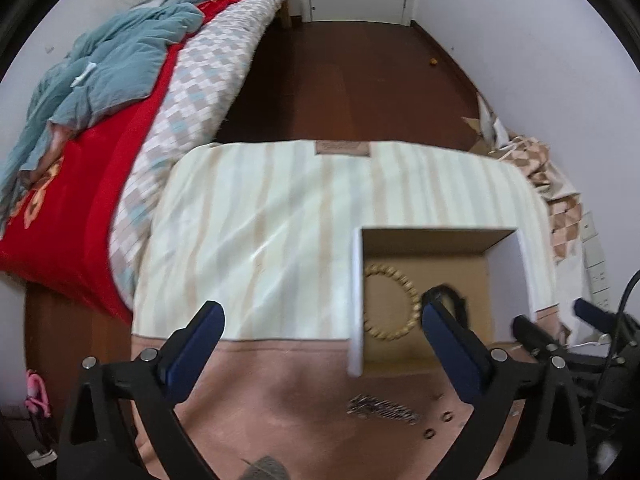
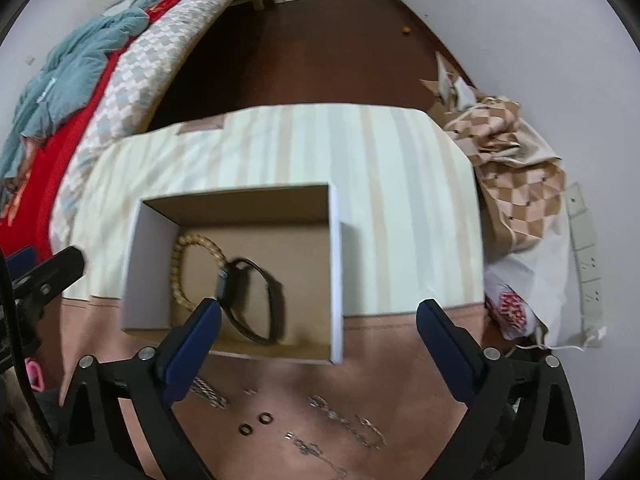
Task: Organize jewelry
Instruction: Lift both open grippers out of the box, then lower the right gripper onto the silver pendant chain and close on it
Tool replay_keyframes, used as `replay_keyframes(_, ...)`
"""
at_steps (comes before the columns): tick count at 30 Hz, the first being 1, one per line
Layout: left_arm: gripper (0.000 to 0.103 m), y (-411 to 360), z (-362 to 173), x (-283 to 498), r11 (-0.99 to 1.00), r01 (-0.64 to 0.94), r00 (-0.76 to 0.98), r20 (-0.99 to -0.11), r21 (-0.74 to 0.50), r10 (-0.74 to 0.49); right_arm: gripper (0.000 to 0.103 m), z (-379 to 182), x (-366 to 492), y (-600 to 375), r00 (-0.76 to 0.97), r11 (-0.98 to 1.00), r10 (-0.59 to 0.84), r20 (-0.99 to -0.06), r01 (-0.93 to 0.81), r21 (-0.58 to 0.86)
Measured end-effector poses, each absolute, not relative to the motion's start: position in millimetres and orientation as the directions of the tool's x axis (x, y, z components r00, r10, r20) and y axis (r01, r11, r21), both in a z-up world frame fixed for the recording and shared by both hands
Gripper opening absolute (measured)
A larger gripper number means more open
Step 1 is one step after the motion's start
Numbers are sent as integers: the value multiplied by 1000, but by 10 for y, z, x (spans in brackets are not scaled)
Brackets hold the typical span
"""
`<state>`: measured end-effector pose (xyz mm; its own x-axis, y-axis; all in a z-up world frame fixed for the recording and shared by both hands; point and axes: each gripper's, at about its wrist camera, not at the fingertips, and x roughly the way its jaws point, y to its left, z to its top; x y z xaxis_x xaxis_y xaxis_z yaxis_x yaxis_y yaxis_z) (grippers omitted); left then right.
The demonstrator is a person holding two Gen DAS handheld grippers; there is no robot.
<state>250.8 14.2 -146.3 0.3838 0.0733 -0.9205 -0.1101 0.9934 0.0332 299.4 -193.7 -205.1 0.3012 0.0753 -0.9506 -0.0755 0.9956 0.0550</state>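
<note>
Showing striped-cloth desk (image 2: 400, 200) mid-frame, bed (image 1: 100, 160) upper left, brown floor (image 1: 340, 80) beyond; left gripper (image 1: 320, 320) and right gripper (image 2: 318, 316) both spread, empty.

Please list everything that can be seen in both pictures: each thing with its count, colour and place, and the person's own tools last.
cardboard box: 1, white outside, brown inside, open, on the striped cloth
beaded bracelet: 1, golden, in the box, left part
watch: 1, black, in the box, beside the bracelet
small rings: 2, dark, on the pink cloth in front of the box
metal chains: several, silver, blurred, on the pink cloth
striped cloth: 1, cream and beige, on the table
bed: 1, red, checked and blue-green bedding, left
floor: dark brown wood
checked cloth: 1, brown, right
left tongs: 1, black with blue pads, open, empty
right tongs: 1, same colours, open, empty
</note>
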Motion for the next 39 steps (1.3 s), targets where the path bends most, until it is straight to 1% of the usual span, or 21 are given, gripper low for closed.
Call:
replay_keyframes(3,102,128,-1486,2375,991,-112,398,-910,76,115,101,-2074,2890,-1948,314,998,38,-949,-65,18)
replay_keyframes(7,102,100,-1418,2241,989,-118,417,-900,86,128,101,-2002,2758,-1928,346,997,11,-938,-71,-15)
replay_keyframes(17,102,25,-984,1838,988,-131,508,-850,83,139,102,-1476,2343,-1914,454,997,-11,-891,-66,-46)
replay_keyframes(25,102,-18,-631,1399,989,-127,573,-808,80,139,102,-999,1892,-1942,530,998,-2,-848,-51,-34)
replay_keyframes(31,102,-13,-514,1176,989,-132,589,-798,66,132,102,-753,1619,-1945,567,998,16,-824,-54,-18)
replay_keyframes(35,102,7,-514,1079,988,-147,595,-792,55,133,102,-684,1488,-1932,579,998,30,-815,-64,-8)
replay_keyframes(39,102,22,-638,993,985,-163,585,-797,61,146,102,-779,1395,-2066,562,999,46,-826,-37,31)
